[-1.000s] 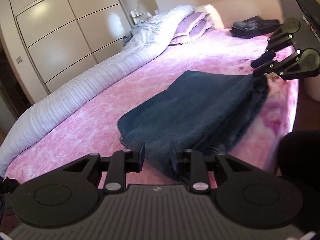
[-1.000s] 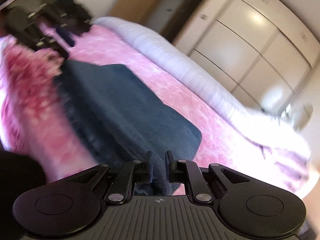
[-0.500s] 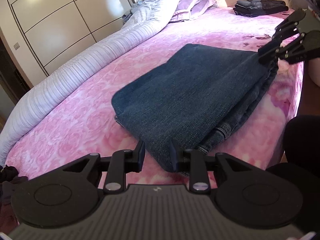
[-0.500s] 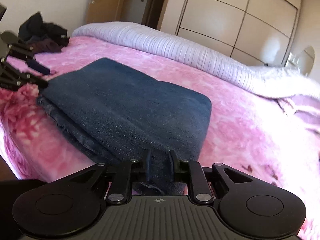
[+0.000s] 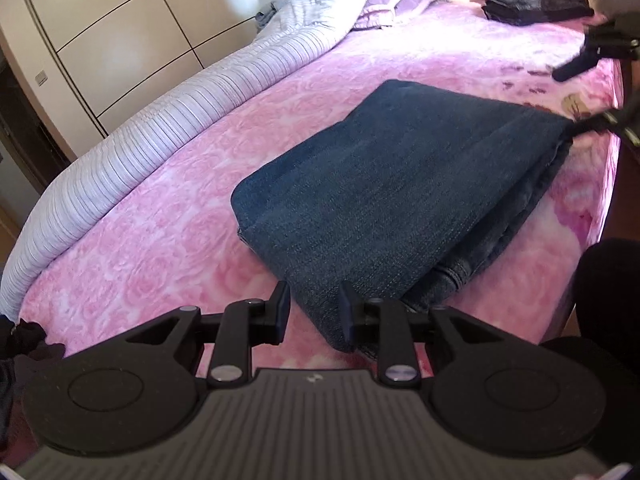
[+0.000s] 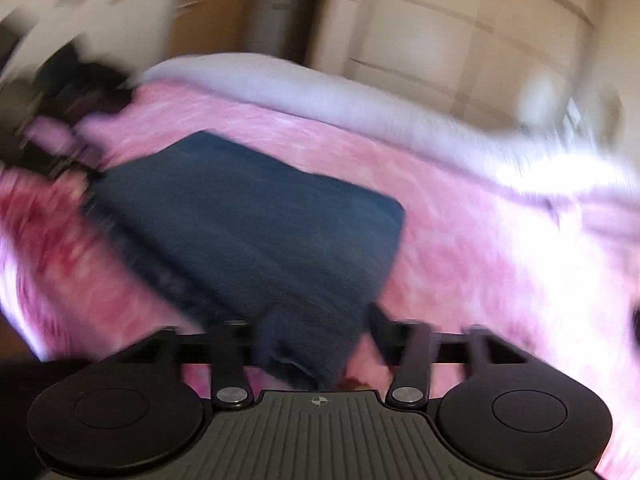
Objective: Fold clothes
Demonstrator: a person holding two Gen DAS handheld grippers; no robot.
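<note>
Dark blue jeans (image 5: 400, 184) lie folded in a flat rectangle on the pink bedspread (image 5: 168, 248), near the bed's right edge. My left gripper (image 5: 314, 312) is open at the jeans' near corner; the denim lies against its right finger, with nothing pinched. In the same view my right gripper (image 5: 568, 102) is at the far corner, jaws spread wide. The right wrist view is blurred: the right gripper (image 6: 316, 332) is open with a jeans (image 6: 248, 220) corner lying loose between its fingers.
A rolled striped lilac duvet (image 5: 160, 120) runs along the bed's far side up to the pillows (image 5: 400, 0). A stack of dark folded clothes (image 5: 536, 2) sits at the head end. Wardrobe doors (image 5: 120, 40) stand behind. The bed's edge (image 5: 608, 184) is close on the right.
My right gripper has opened and let go of the jeans corner it was shut on. The jeans have settled flat on the bed. The left gripper's jaws stay as they were.
</note>
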